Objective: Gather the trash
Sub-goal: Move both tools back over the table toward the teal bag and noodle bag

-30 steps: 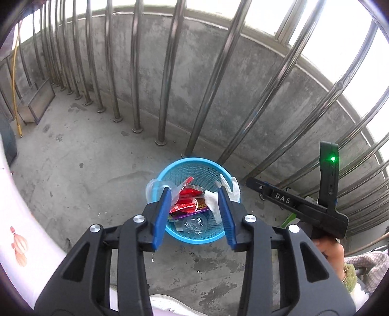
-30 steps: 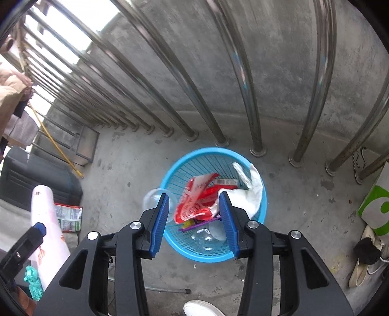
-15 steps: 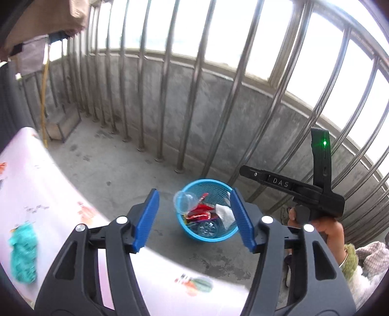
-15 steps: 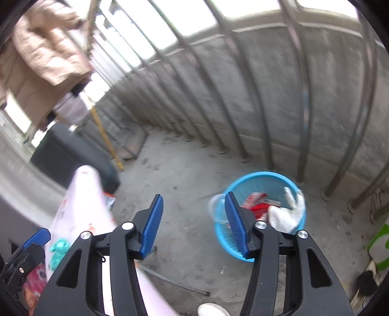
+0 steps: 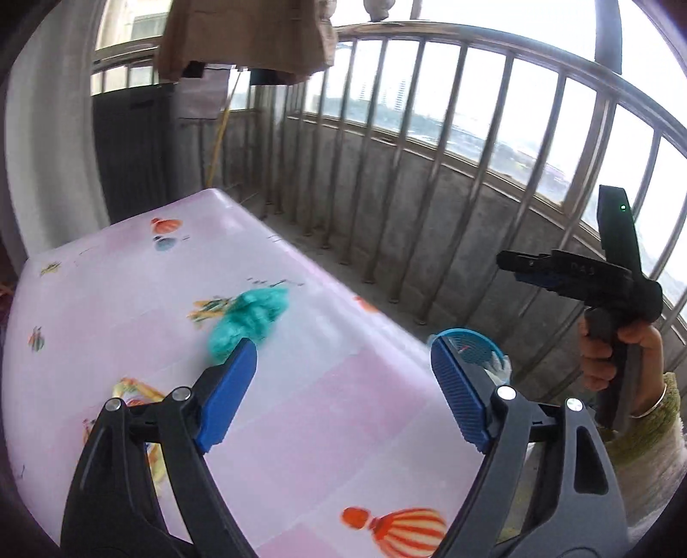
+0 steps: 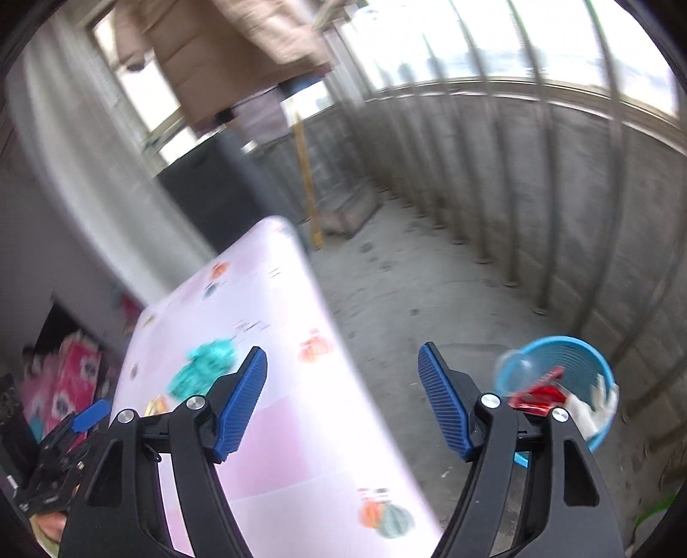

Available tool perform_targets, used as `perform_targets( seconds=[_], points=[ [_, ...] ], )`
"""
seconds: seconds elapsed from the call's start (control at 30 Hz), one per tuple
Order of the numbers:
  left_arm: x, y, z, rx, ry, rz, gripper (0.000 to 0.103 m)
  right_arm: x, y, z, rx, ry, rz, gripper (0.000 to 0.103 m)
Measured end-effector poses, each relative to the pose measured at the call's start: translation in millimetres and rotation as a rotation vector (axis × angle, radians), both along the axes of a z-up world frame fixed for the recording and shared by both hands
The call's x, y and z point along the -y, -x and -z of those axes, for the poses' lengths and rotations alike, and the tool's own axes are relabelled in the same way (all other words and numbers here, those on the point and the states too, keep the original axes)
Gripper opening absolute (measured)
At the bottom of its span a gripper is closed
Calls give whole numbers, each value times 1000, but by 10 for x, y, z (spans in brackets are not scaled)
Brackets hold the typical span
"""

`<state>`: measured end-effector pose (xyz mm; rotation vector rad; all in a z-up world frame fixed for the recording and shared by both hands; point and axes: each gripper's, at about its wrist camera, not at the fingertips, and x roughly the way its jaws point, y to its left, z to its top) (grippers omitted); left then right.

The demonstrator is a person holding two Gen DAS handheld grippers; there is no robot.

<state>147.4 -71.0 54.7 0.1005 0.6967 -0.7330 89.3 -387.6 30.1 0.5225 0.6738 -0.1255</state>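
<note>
A crumpled teal piece of trash lies on the pink patterned table; it also shows in the right wrist view. My left gripper is open and empty above the table, just short of the teal trash. My right gripper is open and empty over the table's right edge; it shows from the side in the left wrist view. The blue basket on the floor to the right holds red wrappers, white paper and a clear cup. Part of the basket shows past the table edge.
A metal railing with a low concrete wall runs along the balcony. A yellow stick leans at the far end. A beige garment hangs overhead. The concrete floor lies between table and railing.
Both grippers have lifted away from the basket and swung left to the table. Both jaws have opened wider. The teal trash has come into view.
</note>
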Motion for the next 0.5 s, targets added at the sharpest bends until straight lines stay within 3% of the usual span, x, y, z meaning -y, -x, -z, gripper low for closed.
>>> perform_targets(
  seconds=[0.27, 0.5],
  points=[
    [-1158, -373, 142, -63, 57, -264, 79, -901, -796, 61, -62, -34, -254, 71],
    [-1355, -657, 423, -100, 22, -319, 79, -1390, -1372, 305, -139, -64, -301, 71]
  ],
)
